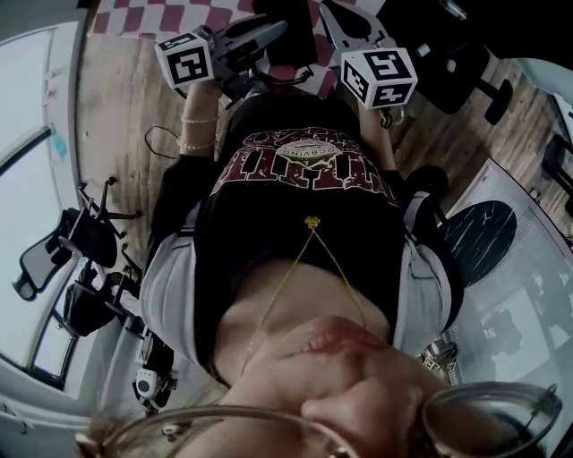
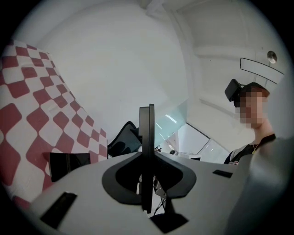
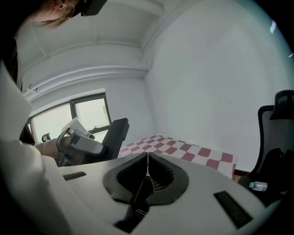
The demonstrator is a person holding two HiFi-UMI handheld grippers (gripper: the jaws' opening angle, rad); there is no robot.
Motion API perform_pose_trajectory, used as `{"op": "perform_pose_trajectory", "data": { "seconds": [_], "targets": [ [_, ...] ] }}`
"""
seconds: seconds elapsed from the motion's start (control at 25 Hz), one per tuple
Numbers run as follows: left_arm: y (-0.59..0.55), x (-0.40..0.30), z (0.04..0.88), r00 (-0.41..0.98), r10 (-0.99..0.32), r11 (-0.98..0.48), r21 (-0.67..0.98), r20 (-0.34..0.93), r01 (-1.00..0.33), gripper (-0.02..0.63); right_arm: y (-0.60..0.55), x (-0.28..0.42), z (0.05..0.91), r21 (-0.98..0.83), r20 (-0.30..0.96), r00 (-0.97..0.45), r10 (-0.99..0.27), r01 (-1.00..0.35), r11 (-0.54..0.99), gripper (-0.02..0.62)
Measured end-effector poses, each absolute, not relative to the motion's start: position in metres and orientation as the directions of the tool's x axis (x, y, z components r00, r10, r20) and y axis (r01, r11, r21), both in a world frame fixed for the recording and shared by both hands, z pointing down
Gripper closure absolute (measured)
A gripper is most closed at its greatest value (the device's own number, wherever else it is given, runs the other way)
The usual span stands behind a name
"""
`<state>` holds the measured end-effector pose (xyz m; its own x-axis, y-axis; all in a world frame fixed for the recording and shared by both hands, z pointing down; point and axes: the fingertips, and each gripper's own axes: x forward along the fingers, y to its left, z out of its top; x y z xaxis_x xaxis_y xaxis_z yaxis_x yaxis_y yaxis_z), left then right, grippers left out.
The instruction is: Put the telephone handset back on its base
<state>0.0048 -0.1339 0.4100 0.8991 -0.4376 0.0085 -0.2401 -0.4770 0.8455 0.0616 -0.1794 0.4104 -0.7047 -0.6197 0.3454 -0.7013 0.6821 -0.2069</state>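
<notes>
I cannot make out a telephone handset or its base in any view. A dark boxy object (image 2: 66,165) lies on the red-and-white checked tablecloth (image 2: 27,96); I cannot tell what it is. My left gripper (image 1: 255,34) is held up in front of the person's chest, its jaws pressed flat together (image 2: 147,108) with nothing between them. My right gripper (image 1: 351,22) is beside it, jaws meeting in a thin line (image 3: 147,154), also empty. The right gripper view shows the left gripper (image 3: 80,143) in a hand, and the checked tablecloth (image 3: 183,149) beyond.
Black office chairs (image 1: 76,259) stand on the wooden floor at the left, and another chair's base (image 1: 466,72) at the upper right. A black chair (image 3: 275,133) and a small bottle (image 3: 258,186) are on the right. White walls and windows (image 3: 87,114) surround the table.
</notes>
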Motion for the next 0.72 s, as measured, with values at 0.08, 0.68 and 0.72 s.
{"op": "perform_pose_trajectory", "data": {
  "seconds": [0.08,0.68,0.72],
  "targets": [
    [-0.132,0.000,0.413,0.895,-0.447,-0.470,0.846,0.018,-0.252,0.526,-0.180,0.057,0.413,-0.214,0.347,-0.715,-0.607,-0.690,0.691,0.574],
    [-0.136,-0.017,0.441,0.900,-0.431,-0.425,0.865,0.066,-0.267,0.526,-0.190,0.050,0.427,-0.238,0.376,-0.715,-0.589,-0.689,0.684,0.574],
    [-0.137,-0.017,0.443,0.902,-0.426,-0.423,0.867,0.066,-0.263,0.526,-0.190,0.051,0.428,-0.240,0.379,-0.712,-0.591,-0.692,0.681,0.574]
  ]
}}
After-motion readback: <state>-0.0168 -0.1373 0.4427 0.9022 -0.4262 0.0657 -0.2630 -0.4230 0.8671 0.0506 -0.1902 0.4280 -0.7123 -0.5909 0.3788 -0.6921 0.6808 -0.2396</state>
